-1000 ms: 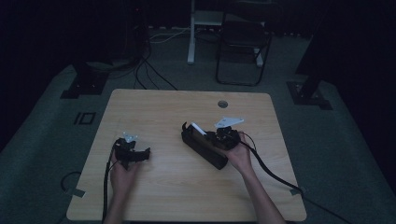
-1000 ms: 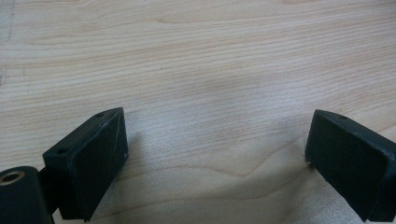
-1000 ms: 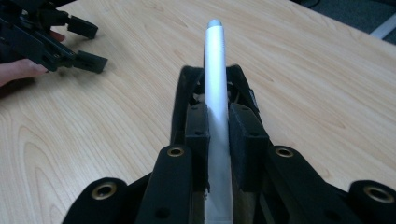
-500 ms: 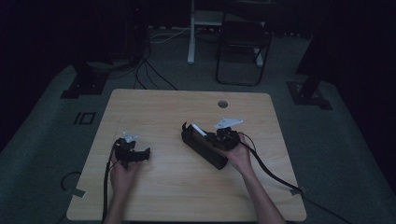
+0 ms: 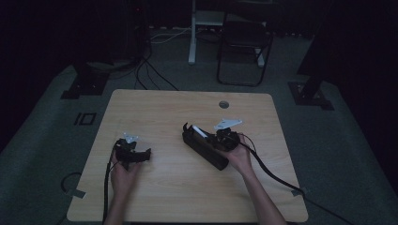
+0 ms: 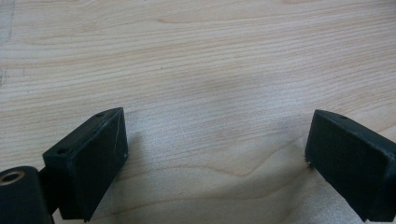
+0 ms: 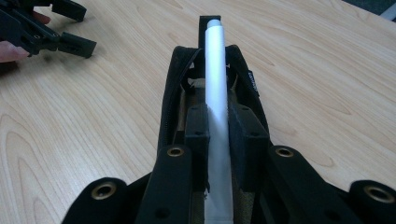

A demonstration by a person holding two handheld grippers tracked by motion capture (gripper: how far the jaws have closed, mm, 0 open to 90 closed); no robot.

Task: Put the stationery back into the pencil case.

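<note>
The right gripper was clamped on a white pen above an open black pencil case; insertion probably followed. The left gripper rested apart on the surface.

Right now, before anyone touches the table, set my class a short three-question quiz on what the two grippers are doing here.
1. True or false: the left gripper holds something between its fingers.
2. What does the right gripper clamp? A) a white pen B) a cup C) a cable
3. Over which thing does the white pen lie?

Key
1. False: its fingers stand apart over bare table.
2. A
3. The open black pencil case.
</note>
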